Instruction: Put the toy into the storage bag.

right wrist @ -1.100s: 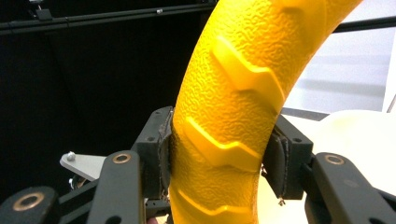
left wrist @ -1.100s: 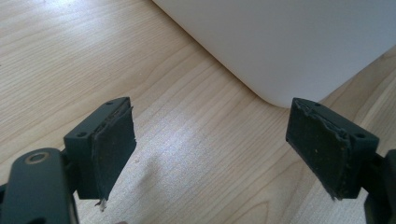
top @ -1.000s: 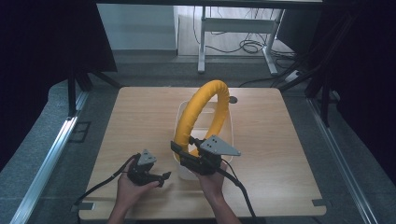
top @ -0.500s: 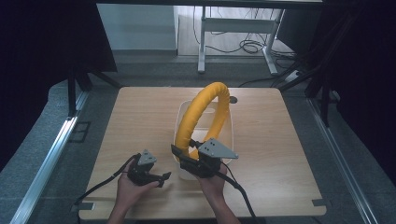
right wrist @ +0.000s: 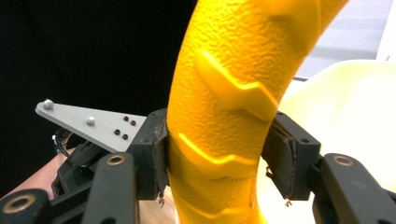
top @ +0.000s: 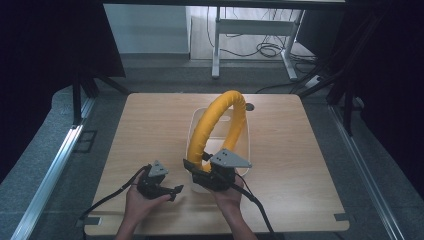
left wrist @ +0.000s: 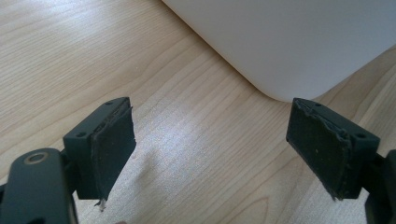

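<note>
Currently the yellow foam tube [top: 220,125] stands bent into an arch over the white bin [top: 192,131] at the middle of the wooden table [top: 310,165]. One end goes down into the bin; the other end comes down at the bin's near edge, between the jaws of the right gripper [top: 200,167].

Right gripper state: its jaws have just been opening. In the right gripper view the tube [right wrist: 224,116] stands between the pads; the left-hand pad [right wrist: 159,154] lies against the ribbed surface, while a narrow gap shows between the tube and the pad on the other side. Judged from this, the clamp is released or nearly so (the tube is not yet free of the jaws).

Left gripper state: the left gripper [top: 172,191] rests low over the table, near the bin's near left corner, jaws wide apart and empty. In the left gripper view the bin's rounded corner [left wrist: 280,60] lies just ahead of its pads [left wrist: 112,149].

Governing relation: the tube's near end runs upright through the right gripper, its long axis rising and curving away toward the far side of the bin. The right hand [top: 227,197] is the nearer hand. The left hand [top: 142,200] sits well to the side of the tube.
</note>
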`<state>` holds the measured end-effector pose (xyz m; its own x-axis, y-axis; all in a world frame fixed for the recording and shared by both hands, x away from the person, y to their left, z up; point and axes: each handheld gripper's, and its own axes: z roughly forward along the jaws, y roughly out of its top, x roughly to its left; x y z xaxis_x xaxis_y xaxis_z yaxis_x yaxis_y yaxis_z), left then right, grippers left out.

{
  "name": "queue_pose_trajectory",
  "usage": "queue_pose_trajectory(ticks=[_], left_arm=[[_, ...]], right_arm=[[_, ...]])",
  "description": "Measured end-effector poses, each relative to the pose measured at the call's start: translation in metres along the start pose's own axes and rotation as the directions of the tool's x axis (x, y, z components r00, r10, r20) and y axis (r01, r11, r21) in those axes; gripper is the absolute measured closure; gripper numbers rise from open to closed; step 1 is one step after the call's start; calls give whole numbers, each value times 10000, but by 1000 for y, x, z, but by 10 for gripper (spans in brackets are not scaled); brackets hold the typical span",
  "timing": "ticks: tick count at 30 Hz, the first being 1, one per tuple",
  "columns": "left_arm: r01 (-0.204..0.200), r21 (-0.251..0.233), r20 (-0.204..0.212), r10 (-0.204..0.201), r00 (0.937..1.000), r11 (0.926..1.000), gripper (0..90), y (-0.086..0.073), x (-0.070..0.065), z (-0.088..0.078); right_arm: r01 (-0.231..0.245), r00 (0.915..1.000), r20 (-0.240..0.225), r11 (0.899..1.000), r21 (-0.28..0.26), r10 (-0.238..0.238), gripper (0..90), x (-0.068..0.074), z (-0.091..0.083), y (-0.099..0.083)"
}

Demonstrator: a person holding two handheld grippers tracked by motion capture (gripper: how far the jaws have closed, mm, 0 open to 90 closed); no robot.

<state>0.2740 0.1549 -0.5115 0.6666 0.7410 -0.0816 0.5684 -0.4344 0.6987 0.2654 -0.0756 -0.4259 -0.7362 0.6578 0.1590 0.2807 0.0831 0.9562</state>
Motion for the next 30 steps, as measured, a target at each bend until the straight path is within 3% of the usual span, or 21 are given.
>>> queue_pose_trajectory(ticks=[8, 20, 26, 30], left_arm=[[23, -24, 9, -23, 10000, 10000, 156, 0, 0, 0], [14, -56, -35, -14, 10000, 10000, 154, 1, 1, -1], [12, -84, -66, -13, 10000, 10000, 154, 0, 1, -2], [8, -84, -74, -9, 10000, 10000, 153, 0, 1, -2]], right_arm=[[-155, 9999, 60, 9999, 20, 155, 394, -2, -1, 0], [-225, 9997, -45, 9971, -733, 222, 356, -4, -18, 4], [-176, 9998, -60, 9957, -914, 171, 356, -12, -31, 8], [-17, 9998, 187, 9961, -887, 34, 358, -23, -43, 12]])
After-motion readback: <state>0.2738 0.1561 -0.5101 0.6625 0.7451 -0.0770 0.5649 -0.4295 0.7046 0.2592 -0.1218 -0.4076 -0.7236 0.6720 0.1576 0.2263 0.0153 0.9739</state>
